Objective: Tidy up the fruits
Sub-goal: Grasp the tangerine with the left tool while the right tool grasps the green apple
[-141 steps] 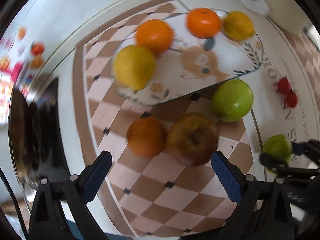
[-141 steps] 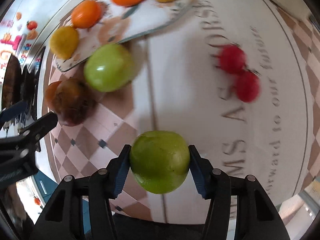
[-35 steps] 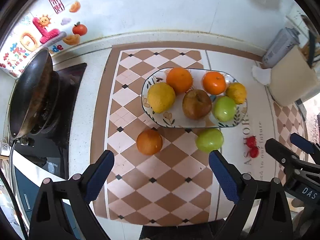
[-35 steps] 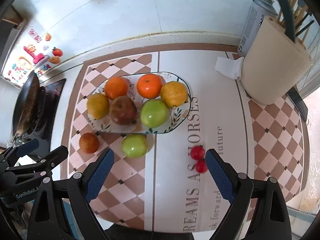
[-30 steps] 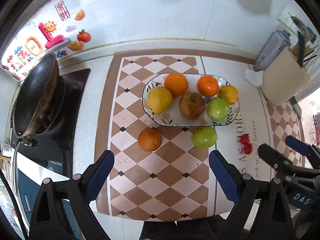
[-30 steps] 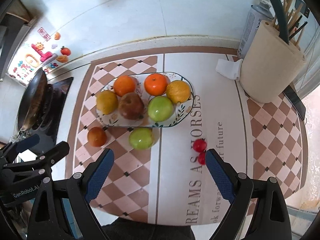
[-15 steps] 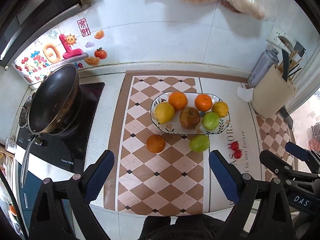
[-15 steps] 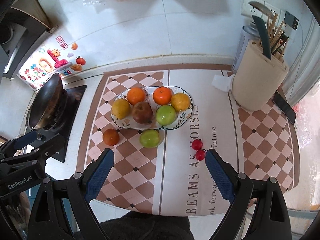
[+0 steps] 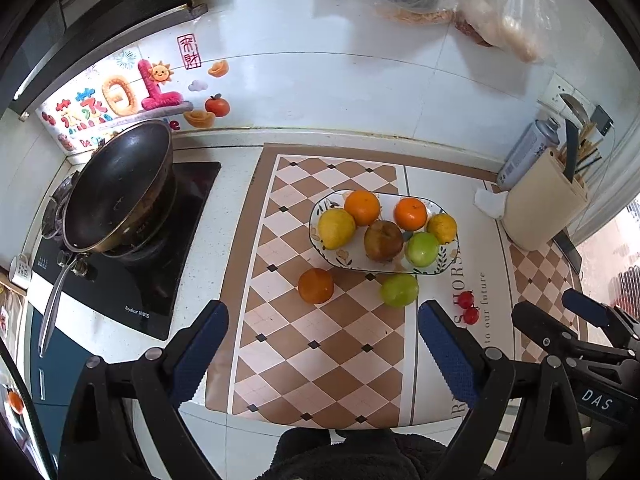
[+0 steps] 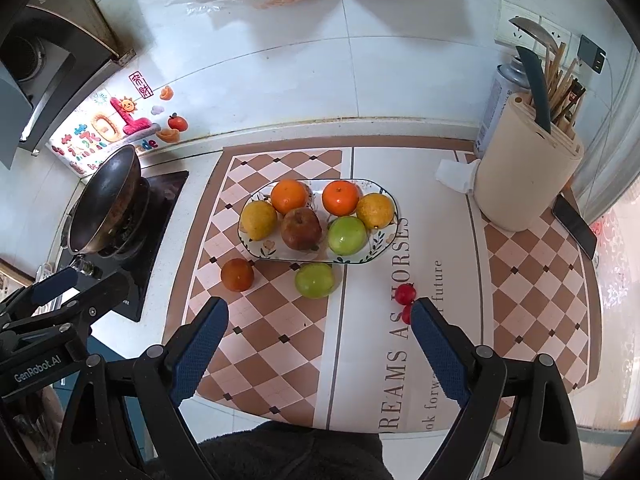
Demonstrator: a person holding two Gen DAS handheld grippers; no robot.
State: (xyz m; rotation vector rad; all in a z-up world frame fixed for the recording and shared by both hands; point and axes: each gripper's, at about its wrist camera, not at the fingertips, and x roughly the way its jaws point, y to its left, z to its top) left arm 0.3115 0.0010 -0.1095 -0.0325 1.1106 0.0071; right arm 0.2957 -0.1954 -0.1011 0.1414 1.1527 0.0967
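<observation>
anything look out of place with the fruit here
Yes: an orange, a green apple and two small red fruits lie loose on the mat, outside the plate holding the rest.

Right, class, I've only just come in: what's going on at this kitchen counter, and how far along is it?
Someone is sorting fruit with two hand-held grippers. The left gripper and right gripper are both open and empty above the counter. The plate holds six fruits. An orange, a green apple and two small red fruits sit on the mat beside it.
</observation>
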